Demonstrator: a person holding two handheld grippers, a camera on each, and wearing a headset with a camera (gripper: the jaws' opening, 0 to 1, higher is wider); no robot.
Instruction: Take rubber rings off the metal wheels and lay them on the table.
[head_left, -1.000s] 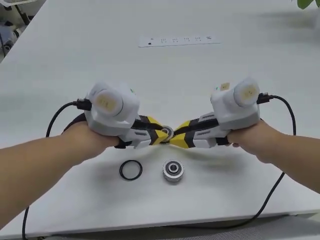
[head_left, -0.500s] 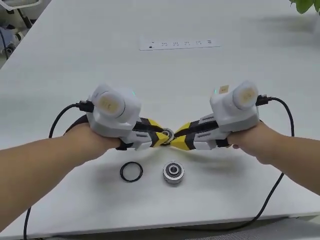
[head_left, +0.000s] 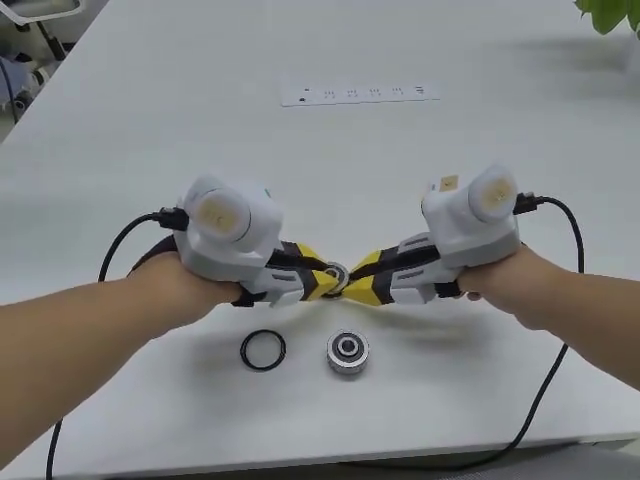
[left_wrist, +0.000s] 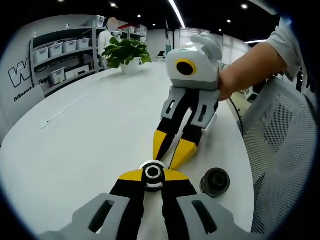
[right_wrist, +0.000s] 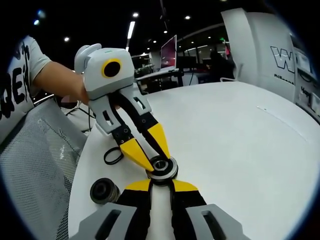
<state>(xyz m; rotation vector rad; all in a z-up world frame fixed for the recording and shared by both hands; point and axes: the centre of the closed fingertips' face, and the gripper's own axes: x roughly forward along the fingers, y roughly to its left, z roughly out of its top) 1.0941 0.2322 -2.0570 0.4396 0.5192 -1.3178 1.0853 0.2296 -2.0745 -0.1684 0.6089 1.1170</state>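
A metal wheel (head_left: 335, 276) with a black rubber ring on its rim hangs above the table between both grippers. My left gripper (head_left: 320, 283) (left_wrist: 152, 176) is shut on this wheel (left_wrist: 152, 172), one jaw on each side. From the opposite side, my right gripper (head_left: 352, 284) (right_wrist: 167, 184) pinches the ringed rim of the wheel (right_wrist: 161, 169), its jaws nearly together. A loose rubber ring (head_left: 263, 351) (right_wrist: 113, 156) lies flat on the table below. Next to it stands a second metal wheel (head_left: 347, 351) (left_wrist: 215, 181) (right_wrist: 104, 191).
The white table (head_left: 330, 170) stretches far ahead, with a power strip (head_left: 358, 95) set into it at the back. Black cables (head_left: 545, 400) trail from both grippers toward the front edge. A mesh chair (left_wrist: 280, 150) stands beside the table.
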